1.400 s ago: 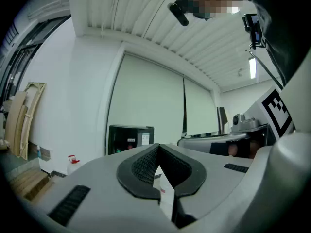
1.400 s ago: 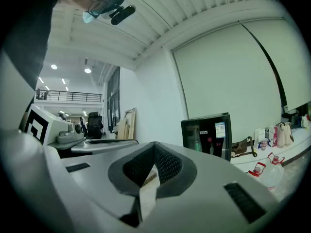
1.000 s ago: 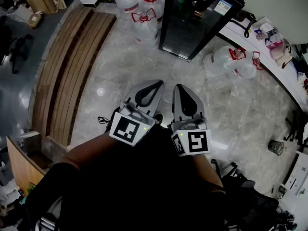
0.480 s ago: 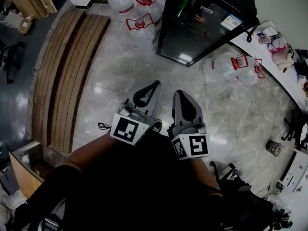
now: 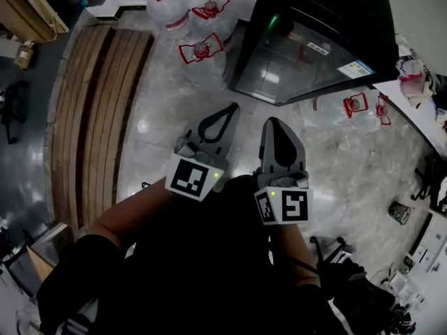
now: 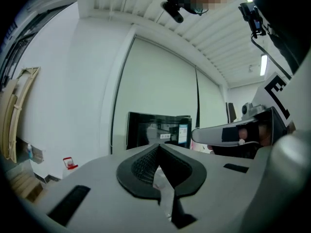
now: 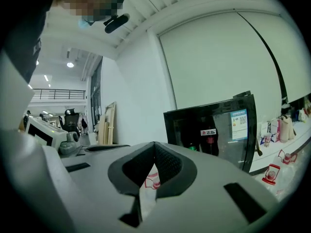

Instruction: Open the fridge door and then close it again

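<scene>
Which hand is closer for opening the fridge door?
Probably the right. The right gripper sits nearer the fridge, which stands ahead and to the right. The left gripper is farther. Both are shut, empty, and touching nothing.

Glossy grey marble floor (image 5: 160,96), wooden slat decking (image 5: 91,110) left of the left gripper (image 5: 229,109), water jugs (image 5: 202,54) ahead, white walls (image 6: 73,91), ribbed white ceiling (image 6: 146,8) overhead.

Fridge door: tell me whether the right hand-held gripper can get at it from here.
Likely not from here: the right hand-held gripper, shut, hangs short of the fridge door with floor between. Nothing blocks the path.
</scene>
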Tool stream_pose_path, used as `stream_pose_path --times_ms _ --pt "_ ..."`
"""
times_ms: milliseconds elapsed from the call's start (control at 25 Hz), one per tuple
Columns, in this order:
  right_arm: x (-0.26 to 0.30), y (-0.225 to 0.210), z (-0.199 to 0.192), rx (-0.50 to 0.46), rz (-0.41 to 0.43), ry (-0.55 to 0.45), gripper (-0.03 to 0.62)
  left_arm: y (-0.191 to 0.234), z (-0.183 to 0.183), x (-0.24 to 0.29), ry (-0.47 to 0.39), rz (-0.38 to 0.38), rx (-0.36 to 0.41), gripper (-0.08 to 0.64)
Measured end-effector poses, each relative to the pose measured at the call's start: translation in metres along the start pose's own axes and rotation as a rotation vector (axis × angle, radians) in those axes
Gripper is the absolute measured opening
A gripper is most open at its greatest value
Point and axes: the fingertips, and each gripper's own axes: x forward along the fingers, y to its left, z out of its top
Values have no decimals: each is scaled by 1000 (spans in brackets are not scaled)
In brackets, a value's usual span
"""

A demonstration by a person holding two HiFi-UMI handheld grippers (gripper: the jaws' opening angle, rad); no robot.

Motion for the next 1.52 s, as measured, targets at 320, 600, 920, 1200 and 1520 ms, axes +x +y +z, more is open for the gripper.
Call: stream_pose_path --times_ms 320,600,920,1200,1520 --pt "78 -40 -18 11 6 14 15 47 -27 77 7 33 8 8" --pt "126 -76 -69 42 17 53 15 91 -76 137 2 32 -3 9" --pt "148 -99 -135 101 -17 137 15 112 -118 182 -21 -77 39 107" --pt "156 -99 -166 115 14 170 15 122 -126 206 -50 -94 55 137" --pt "163 -102 -176 132 10 172 15 117 -128 218 -58 -165 100 140"
